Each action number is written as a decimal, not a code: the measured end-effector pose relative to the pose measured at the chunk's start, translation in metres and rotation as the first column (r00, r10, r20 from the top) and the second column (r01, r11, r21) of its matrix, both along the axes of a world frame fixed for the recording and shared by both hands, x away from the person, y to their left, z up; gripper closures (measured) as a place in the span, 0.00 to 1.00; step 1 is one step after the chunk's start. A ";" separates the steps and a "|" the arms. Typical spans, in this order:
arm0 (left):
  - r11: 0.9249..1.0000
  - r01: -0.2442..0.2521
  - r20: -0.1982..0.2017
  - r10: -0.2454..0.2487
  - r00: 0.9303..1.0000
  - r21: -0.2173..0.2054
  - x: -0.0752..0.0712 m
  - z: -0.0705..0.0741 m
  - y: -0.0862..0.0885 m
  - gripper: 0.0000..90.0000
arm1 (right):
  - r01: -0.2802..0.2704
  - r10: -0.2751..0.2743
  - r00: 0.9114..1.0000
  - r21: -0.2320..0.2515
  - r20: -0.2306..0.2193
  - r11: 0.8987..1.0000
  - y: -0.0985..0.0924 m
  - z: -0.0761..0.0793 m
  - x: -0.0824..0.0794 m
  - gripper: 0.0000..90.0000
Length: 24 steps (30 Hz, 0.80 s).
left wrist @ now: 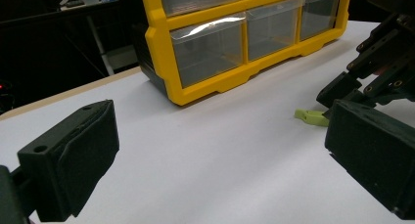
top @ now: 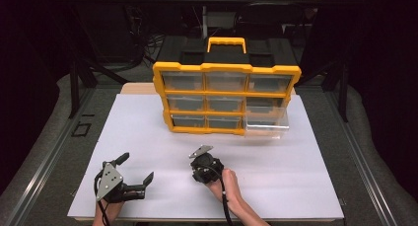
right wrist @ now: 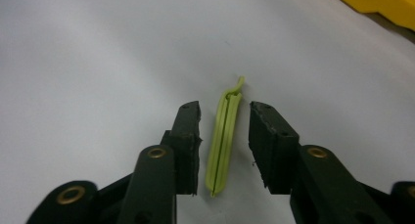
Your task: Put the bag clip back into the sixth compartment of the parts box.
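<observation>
A slim light-green clip (right wrist: 222,145) lies flat on the white tabletop (top: 148,127). My right gripper (right wrist: 225,108) points down over it with one jaw on each side; a thin gap shows between each pad and the clip. From the left gripper view the clip (left wrist: 311,116) pokes out beside the right gripper (left wrist: 377,62). In the high view the right gripper (top: 203,172) sits at the table's front centre, held by a hand. My left gripper (top: 135,168) rests at the front left, jaws spread wide with nothing between them (left wrist: 220,160).
A yellow drawer cabinet (top: 226,68) with clear drawers and a handle stands at the back centre. Its bottom right drawer (top: 266,122) is pulled out. The cabinet's yellow frame (left wrist: 161,53) looms ahead of the left gripper. Dark floor surrounds the table.
</observation>
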State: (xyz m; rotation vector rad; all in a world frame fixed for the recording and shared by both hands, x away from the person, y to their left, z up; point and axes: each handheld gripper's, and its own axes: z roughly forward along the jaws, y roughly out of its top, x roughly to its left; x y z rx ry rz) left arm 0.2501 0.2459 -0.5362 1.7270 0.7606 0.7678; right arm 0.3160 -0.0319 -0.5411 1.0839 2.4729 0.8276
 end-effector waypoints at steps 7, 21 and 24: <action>1.000 -0.004 -0.004 0.004 1.000 -0.003 0.000 0.000 0.000 0.00 | 0.035 -0.035 0.999 -0.012 -0.030 0.999 0.004 -0.003 0.004 0.82; 1.000 0.001 -0.011 -0.001 1.000 -0.008 0.001 -0.001 0.000 0.00 | 0.072 -0.071 0.994 0.008 -0.083 0.997 0.003 -0.004 0.008 0.89; 1.000 -0.003 -0.008 0.003 1.000 -0.005 0.001 0.000 -0.001 0.00 | 0.064 -0.062 0.994 0.017 -0.085 0.998 0.001 -0.002 0.008 0.89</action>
